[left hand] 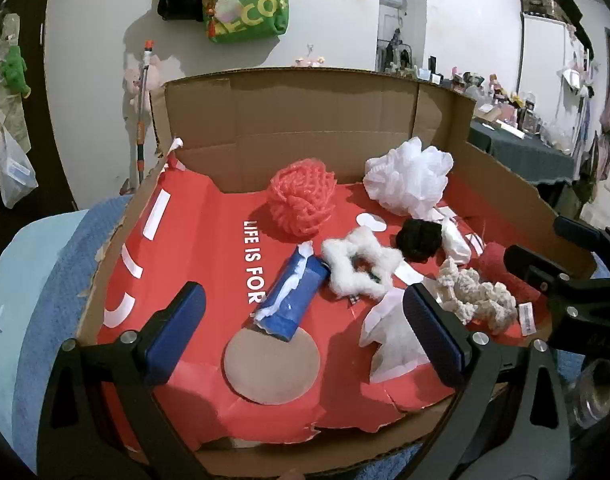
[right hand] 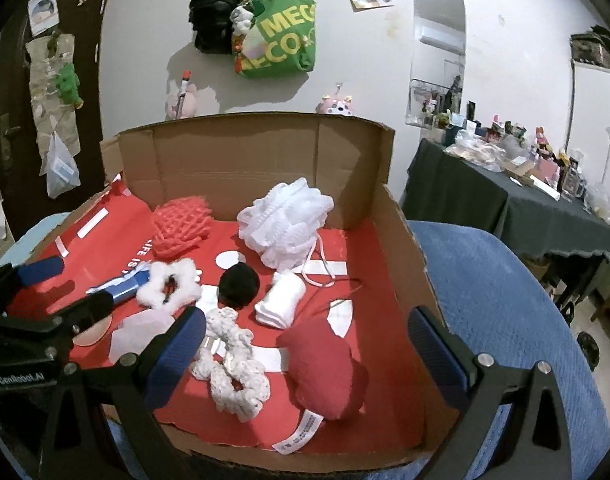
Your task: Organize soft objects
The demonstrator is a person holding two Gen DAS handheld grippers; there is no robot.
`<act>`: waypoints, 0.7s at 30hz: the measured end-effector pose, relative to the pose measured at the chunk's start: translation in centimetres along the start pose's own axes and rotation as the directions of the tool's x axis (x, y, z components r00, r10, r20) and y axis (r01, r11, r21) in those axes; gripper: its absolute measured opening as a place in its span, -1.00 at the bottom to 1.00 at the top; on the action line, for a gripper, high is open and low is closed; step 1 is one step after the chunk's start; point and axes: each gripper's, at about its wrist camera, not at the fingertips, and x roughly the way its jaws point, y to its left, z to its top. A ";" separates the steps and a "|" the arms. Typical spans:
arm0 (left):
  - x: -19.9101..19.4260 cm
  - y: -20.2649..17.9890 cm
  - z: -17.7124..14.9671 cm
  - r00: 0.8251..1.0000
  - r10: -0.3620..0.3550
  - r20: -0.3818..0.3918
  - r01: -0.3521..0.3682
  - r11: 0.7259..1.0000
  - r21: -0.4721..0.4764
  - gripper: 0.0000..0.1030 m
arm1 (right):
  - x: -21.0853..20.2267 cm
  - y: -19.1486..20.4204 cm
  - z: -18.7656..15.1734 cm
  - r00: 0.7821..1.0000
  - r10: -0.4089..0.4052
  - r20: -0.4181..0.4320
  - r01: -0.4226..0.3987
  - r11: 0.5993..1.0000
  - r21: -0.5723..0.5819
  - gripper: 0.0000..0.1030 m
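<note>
Left wrist view: left gripper (left hand: 305, 322) hovers over the near edge of a cardboard box (left hand: 289, 120) with a red printed liner, jaws wide apart, nothing between them. Just ahead lies a blue tissue pack (left hand: 293, 296), its near end on a round cardboard disc (left hand: 271, 366). Touching the pack's far end – a white fuzzy scrunchie (left hand: 359, 266). Behind these, a coral mesh pouf (left hand: 303, 196) and a white mesh pouf (left hand: 409, 174) near the back wall. A black scrunchie (left hand: 421, 238) sits between the white pouf and the fuzzy scrunchie, with a rolled white cloth (left hand: 457, 240) beside it. A thin white tissue sheet (left hand: 393, 336) lies partly behind the right finger. To the right, a cream crocheted scrunchie (left hand: 477, 292) and a red plush (left hand: 501, 270), partly hidden by the right gripper (left hand: 545, 256), which enters from the right edge.

Right wrist view: right gripper (right hand: 305, 356), jaws open and empty, over the box's near right corner. The red plush (right hand: 325, 364) with its white label lies between the fingers, not touched; the cream crocheted scrunchie (right hand: 233, 368) is just left of it. Further in – rolled white cloth (right hand: 281, 298), black scrunchie (right hand: 239, 282), white fuzzy scrunchie (right hand: 169, 284), tissue pack (right hand: 123, 284), both poufs at the back (right hand: 181, 226) (right hand: 285, 220). Left gripper (right hand: 65, 292) shows at the left, open. The box rests on a blue blanket (right hand: 505, 300).
</note>
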 end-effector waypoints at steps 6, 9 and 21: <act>-0.1 0.6 -0.1 1.000 0.008 0.009 -0.008 1.000 -0.030 0.95 | 0.4 0.1 -0.4 1.000 -0.018 -0.004 0.018 1.000 -0.015 1.00; -0.2 0.7 -0.2 1.000 0.009 0.011 -0.009 0.999 -0.034 0.95 | 0.4 0.2 -0.6 1.000 -0.030 0.006 0.030 0.999 -0.029 1.00; -0.4 0.4 -0.3 0.999 0.034 0.019 -0.034 0.999 -0.014 0.95 | 0.3 0.2 -0.8 0.999 -0.021 0.027 0.021 1.000 -0.022 1.00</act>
